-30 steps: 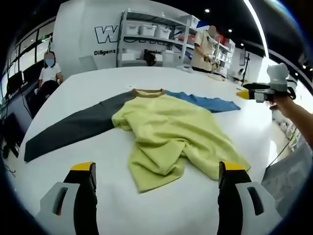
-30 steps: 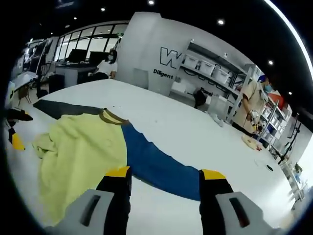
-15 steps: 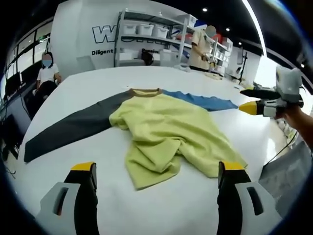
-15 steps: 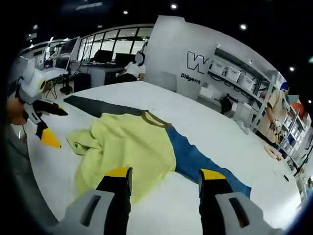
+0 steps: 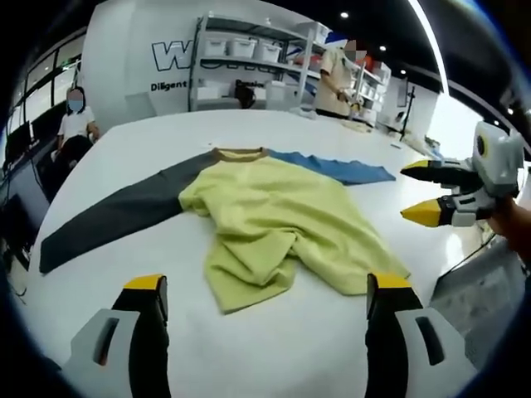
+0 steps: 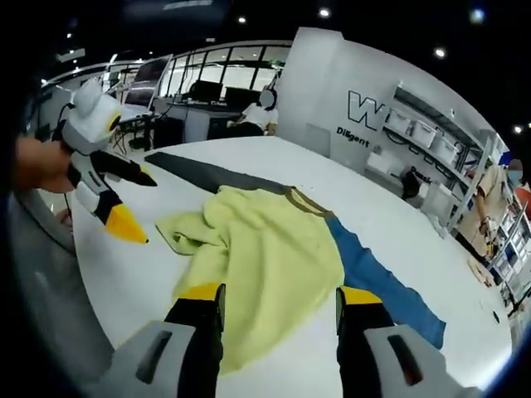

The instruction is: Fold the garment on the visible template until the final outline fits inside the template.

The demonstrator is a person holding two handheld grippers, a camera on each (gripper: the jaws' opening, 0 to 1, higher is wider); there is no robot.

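Note:
A long-sleeved garment lies crumpled on the white table (image 5: 274, 124). Its yellow-green body (image 5: 274, 224) is bunched in the middle, with a tan collar (image 5: 238, 153), a dark grey sleeve (image 5: 116, 214) stretched one way and a blue sleeve (image 5: 336, 168) the other. In the right gripper view the same yellow-green body (image 6: 265, 261), blue sleeve (image 6: 386, 286) and grey sleeve (image 6: 207, 172) lie ahead. My left gripper (image 5: 261, 290) is open above the near table edge, touching nothing. My right gripper (image 6: 278, 294) is open, hovering over the garment's hem. The right gripper (image 5: 431, 191) comes into the left gripper view, and the left gripper (image 6: 124, 199) into the right gripper view.
Shelves with white bins (image 5: 249, 58) stand behind the table, and a person (image 5: 336, 79) stands beside them. Another person (image 5: 75, 120) sits at the far left. Desks with monitors (image 6: 207, 95) lie beyond the table. Bare table surface surrounds the garment.
The right gripper has swung round toward the garment's near side and now shows larger in the left gripper view. The garment has not moved. Both grippers stay open.

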